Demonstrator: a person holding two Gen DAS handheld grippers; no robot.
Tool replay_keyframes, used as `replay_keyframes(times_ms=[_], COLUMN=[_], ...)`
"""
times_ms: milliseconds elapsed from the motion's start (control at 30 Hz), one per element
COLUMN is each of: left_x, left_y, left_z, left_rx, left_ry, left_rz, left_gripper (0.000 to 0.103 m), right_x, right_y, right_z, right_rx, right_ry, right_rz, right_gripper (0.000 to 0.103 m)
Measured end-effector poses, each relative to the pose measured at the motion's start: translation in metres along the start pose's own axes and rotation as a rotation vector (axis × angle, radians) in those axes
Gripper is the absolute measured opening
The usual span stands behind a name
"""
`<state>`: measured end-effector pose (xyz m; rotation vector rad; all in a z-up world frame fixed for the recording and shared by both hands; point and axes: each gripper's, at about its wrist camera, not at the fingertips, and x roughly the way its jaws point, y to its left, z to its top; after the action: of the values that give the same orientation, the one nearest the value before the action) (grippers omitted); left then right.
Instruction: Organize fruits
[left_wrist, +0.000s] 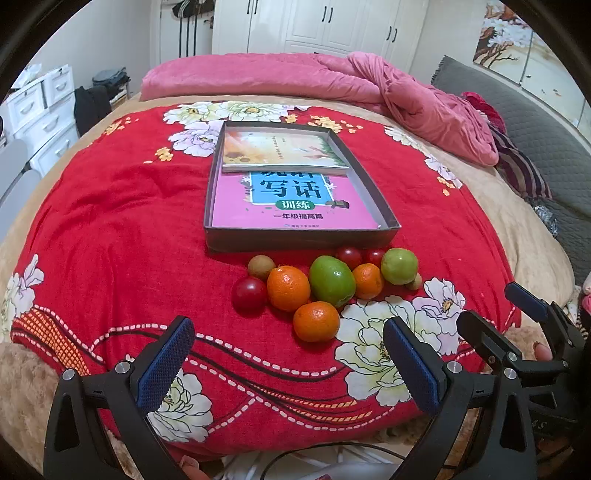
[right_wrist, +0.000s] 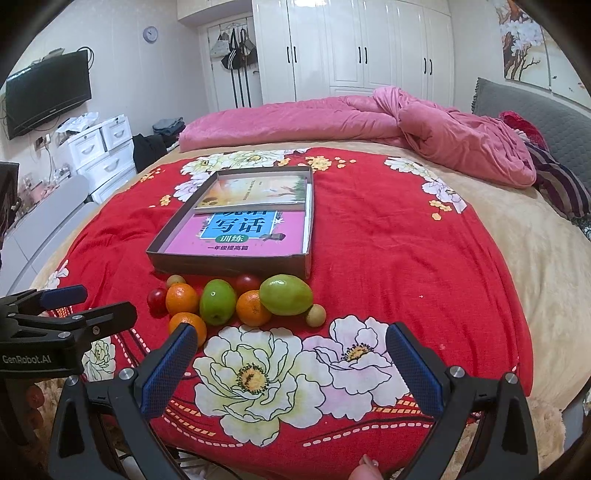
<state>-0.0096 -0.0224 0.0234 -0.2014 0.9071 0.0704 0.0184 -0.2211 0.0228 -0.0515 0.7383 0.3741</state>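
A cluster of fruit lies on the red floral cloth in front of a shallow grey box (left_wrist: 301, 238) (right_wrist: 229, 264) holding two books. It has three oranges (left_wrist: 316, 321) (right_wrist: 182, 298), two green fruits (left_wrist: 331, 280) (right_wrist: 285, 294), several small red tomatoes (left_wrist: 249, 294) (right_wrist: 157, 297) and small brownish fruits (left_wrist: 261, 266) (right_wrist: 316, 315). My left gripper (left_wrist: 288, 363) stands open just short of the nearest orange, holding nothing. My right gripper (right_wrist: 291, 369) is open over the white flower print, to the right of the pile. Each gripper shows in the other's view: the right gripper (left_wrist: 495, 314) and the left gripper (right_wrist: 99, 301).
A crumpled pink quilt (left_wrist: 332, 79) (right_wrist: 388, 118) lies across the far side of the bed. A grey headboard (right_wrist: 535, 110) and striped pillow (right_wrist: 565, 188) sit at the right. White drawers (right_wrist: 99, 155) and a wall TV (right_wrist: 48, 96) stand left of the bed.
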Motion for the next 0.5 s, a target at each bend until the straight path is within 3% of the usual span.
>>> replay_keyframes(times_ms=[500], left_x=[0.0005], left_y=[0.0006], left_z=[0.0005], left_rx=[0.002], left_ry=[0.006], left_rz=[-0.014], left_gripper=[0.102], right_x=[0.0], right_y=[0.0], right_z=[-0.0009], right_rx=[-0.004], right_ry=[0.0], right_rz=[-0.007], right_gripper=[0.103])
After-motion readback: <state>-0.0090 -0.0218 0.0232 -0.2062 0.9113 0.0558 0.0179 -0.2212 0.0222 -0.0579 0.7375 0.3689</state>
